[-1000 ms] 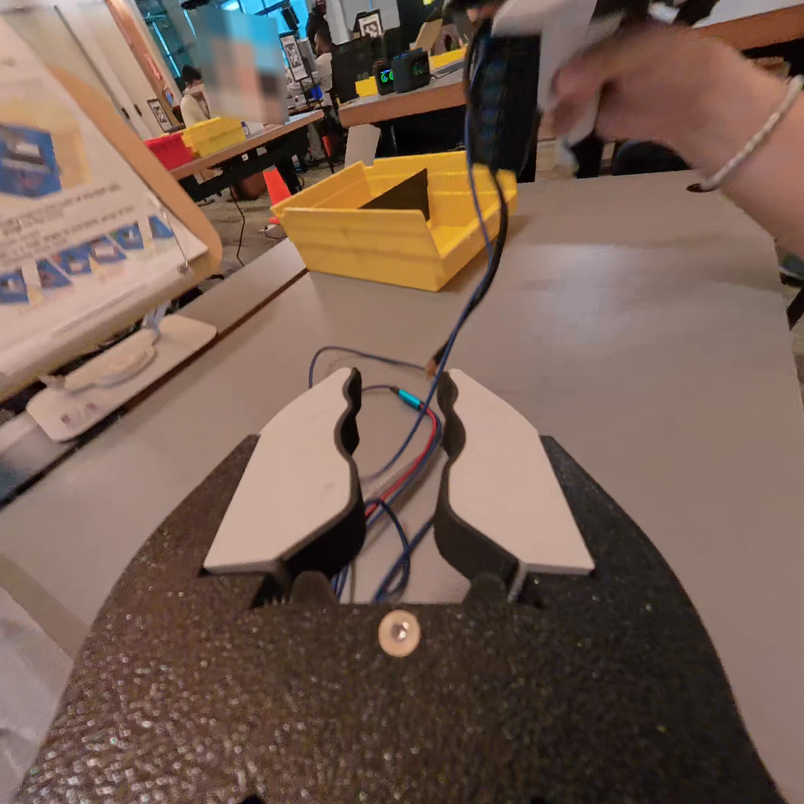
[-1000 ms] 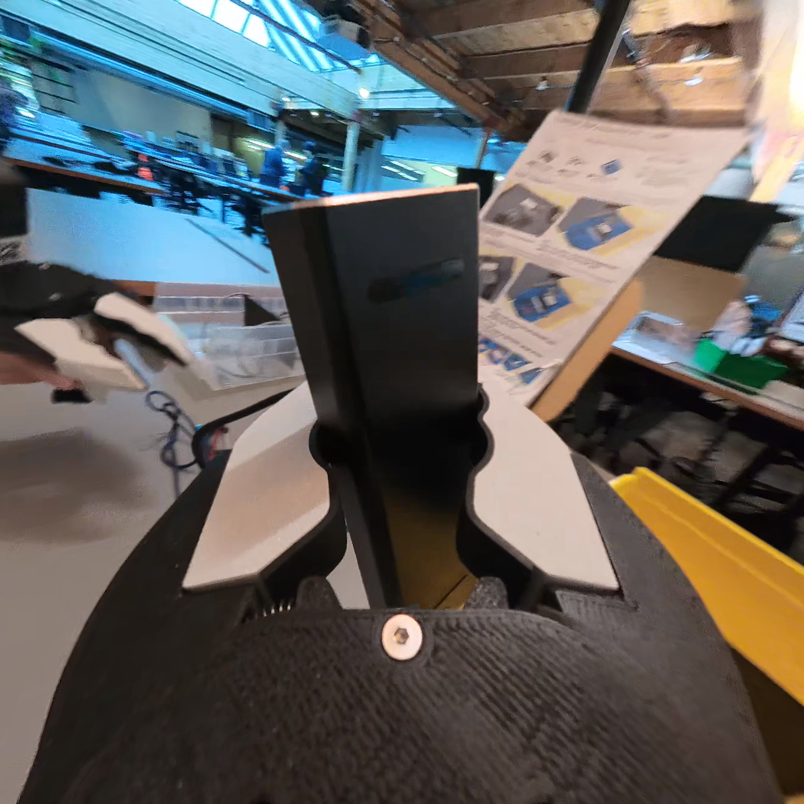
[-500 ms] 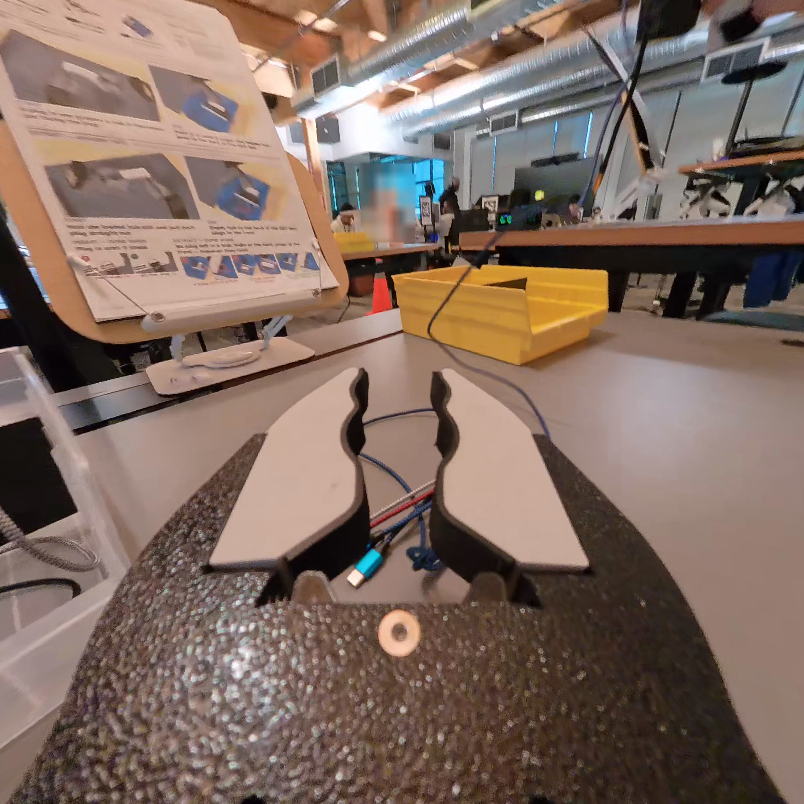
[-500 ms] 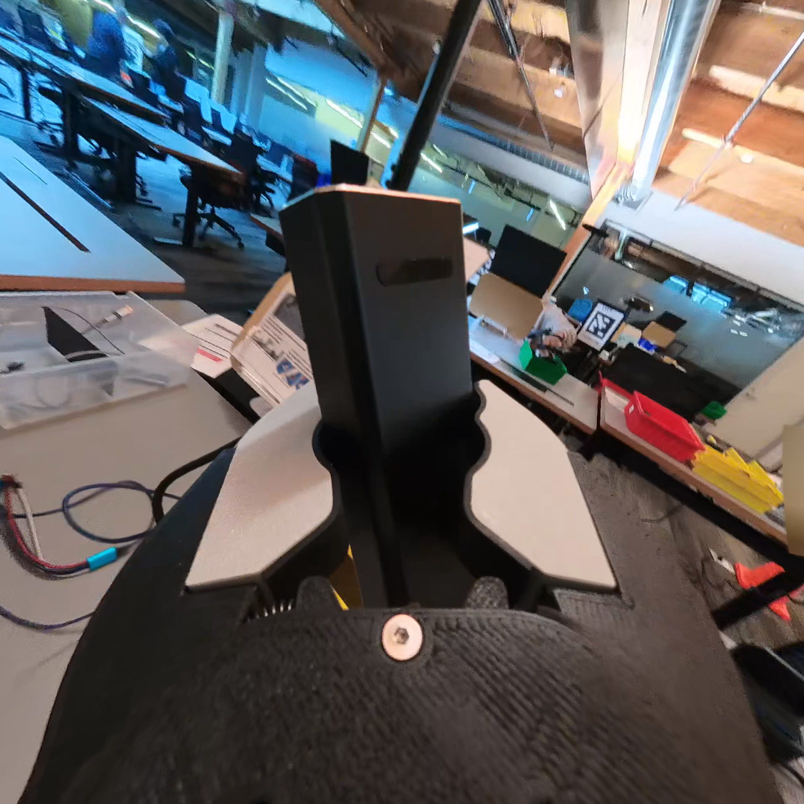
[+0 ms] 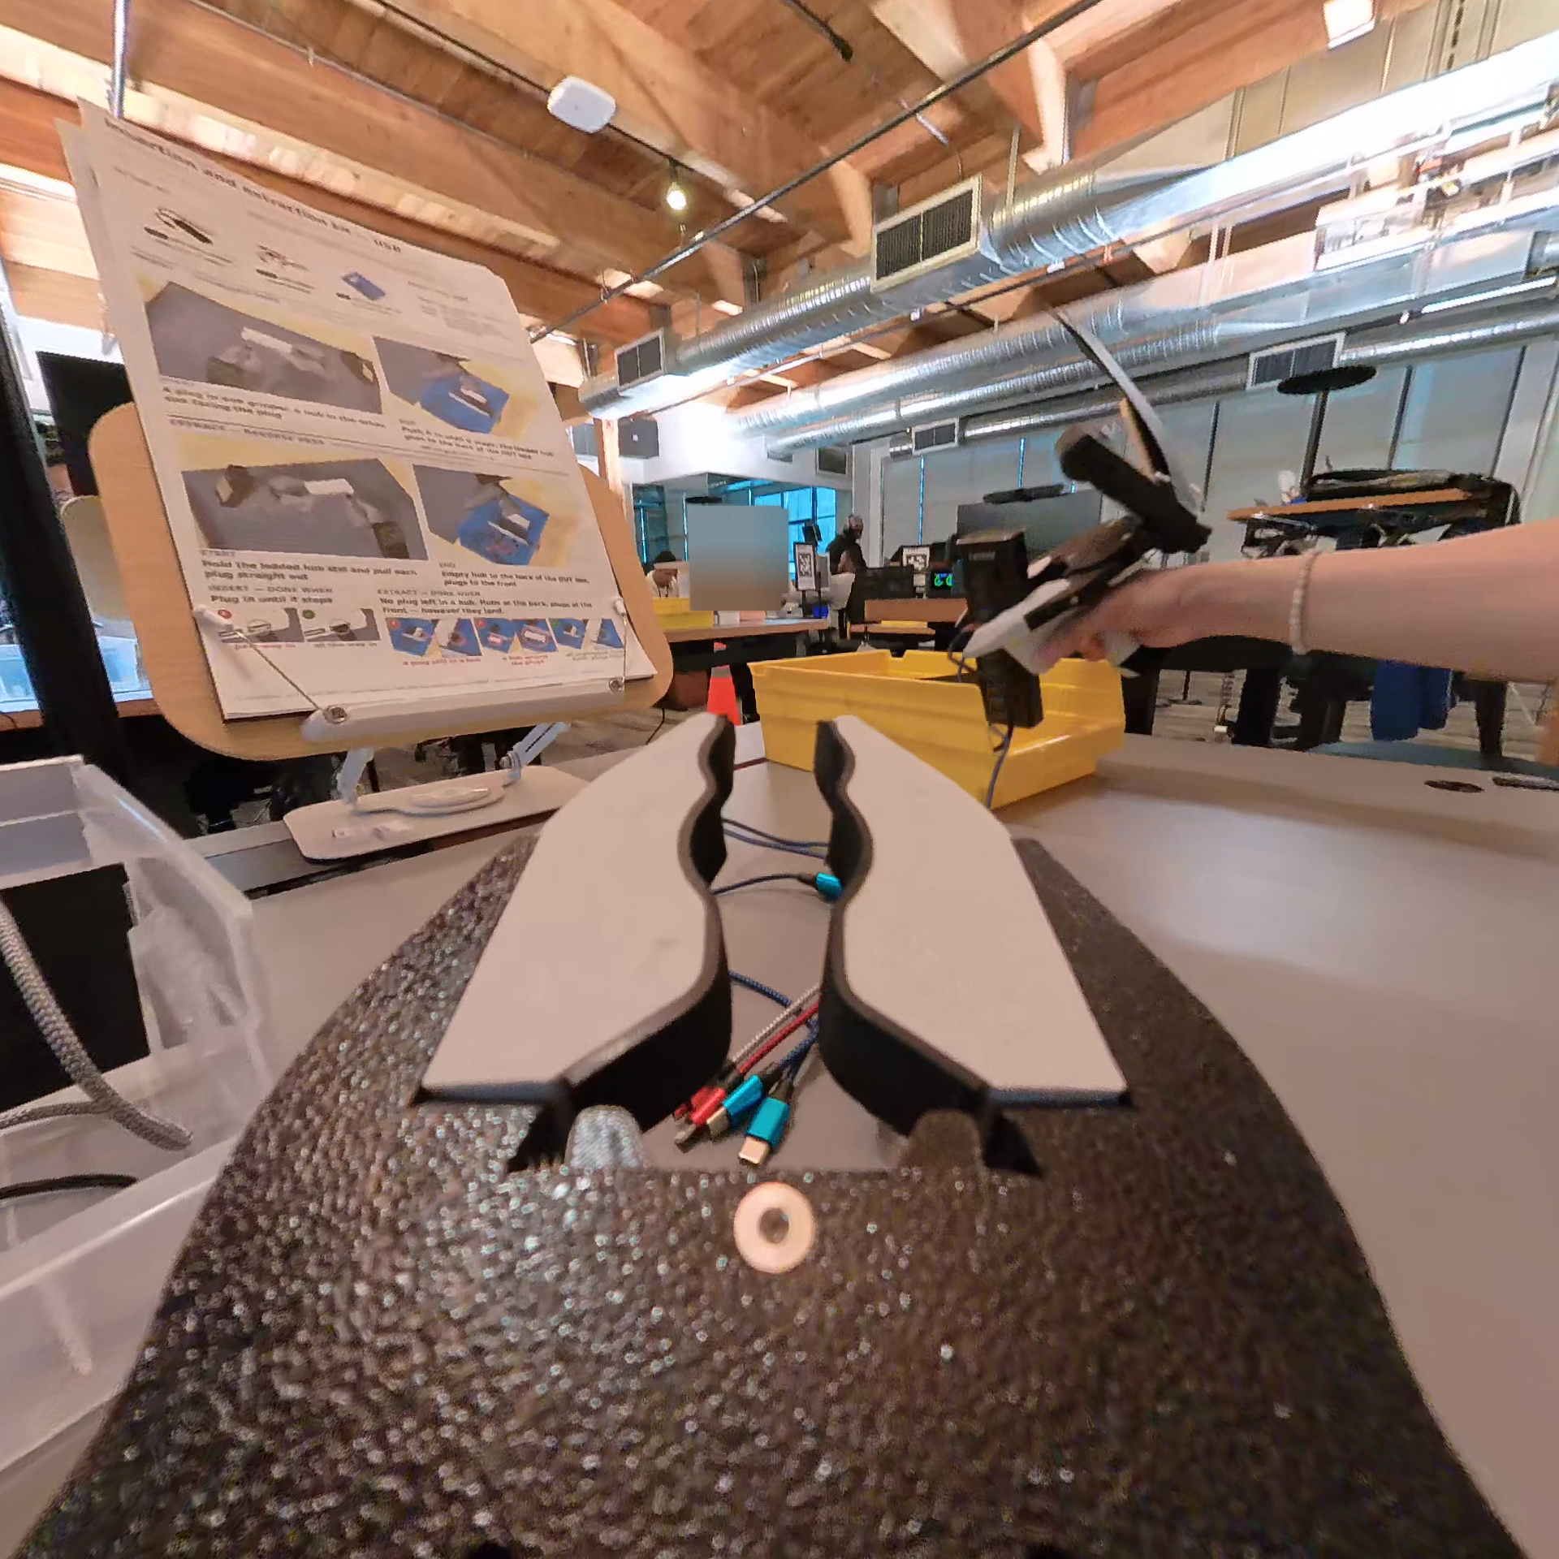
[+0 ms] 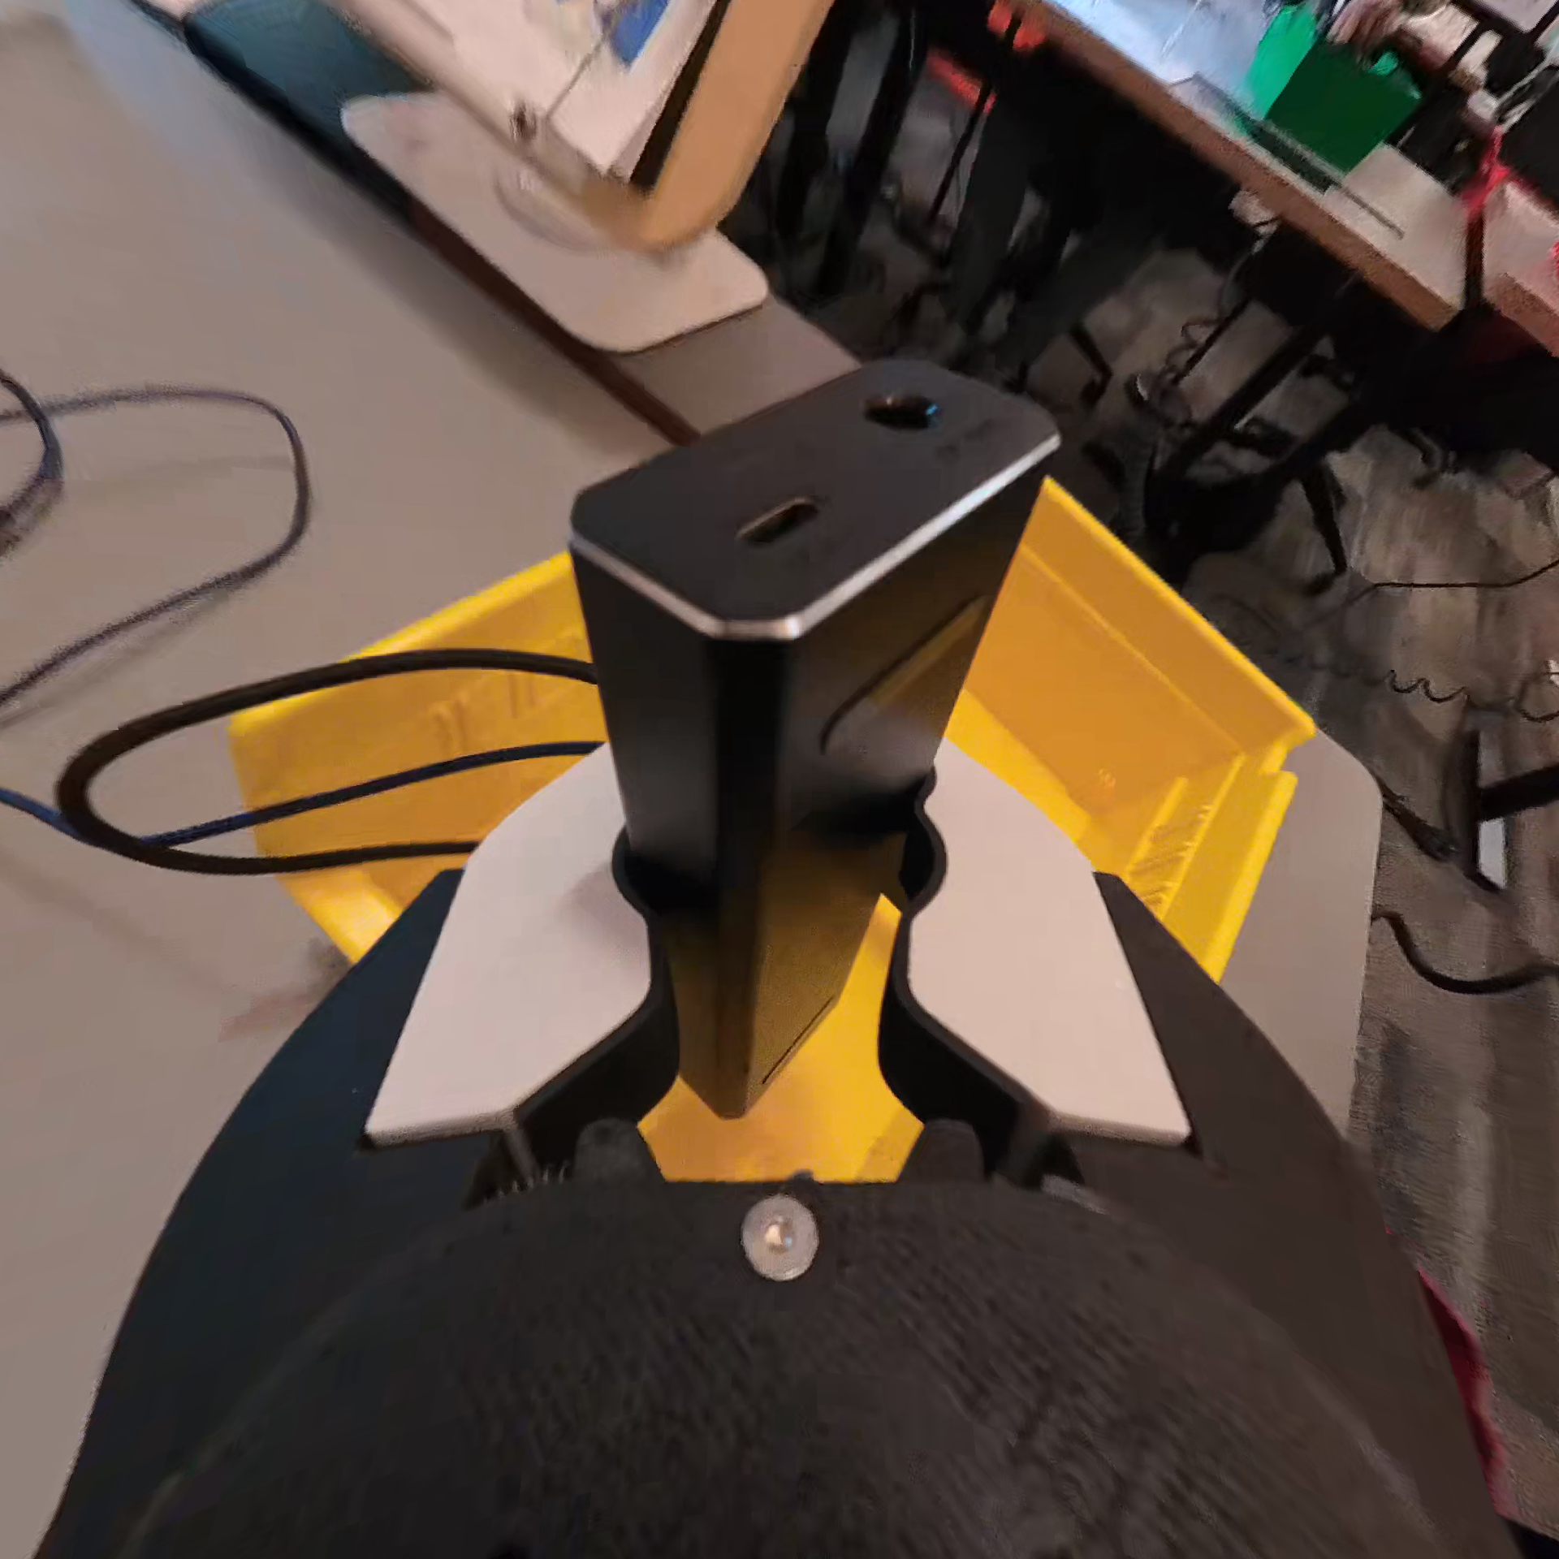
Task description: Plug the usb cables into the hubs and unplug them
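On a grey table (image 5: 1265,970) in an open workshop, the left gripper (image 5: 772,759) hangs low with its jaws parted and nothing between them, a bundle of braided usb cables (image 5: 759,1088) lying on the surface under it, their red and teal plugs bunched near the base of the fingers; one more teal plug (image 5: 828,884) lies farther out on the table; beyond, the right gripper (image 6: 780,831), carried by a hand (image 5: 1122,624) with a bracelet on the wrist, is clamped around a black hub (image 6: 793,675), holding it upright over the yellow bin (image 6: 1139,717) at the table's far edge; a black cord (image 6: 169,759) loops from the hub's side, and a thin blue cable (image 5: 998,763) trails from its lower end toward the table; an instruction sheet on a wooden stand (image 5: 354,472) rises at left, beside a clear plastic box (image 5: 169,928).
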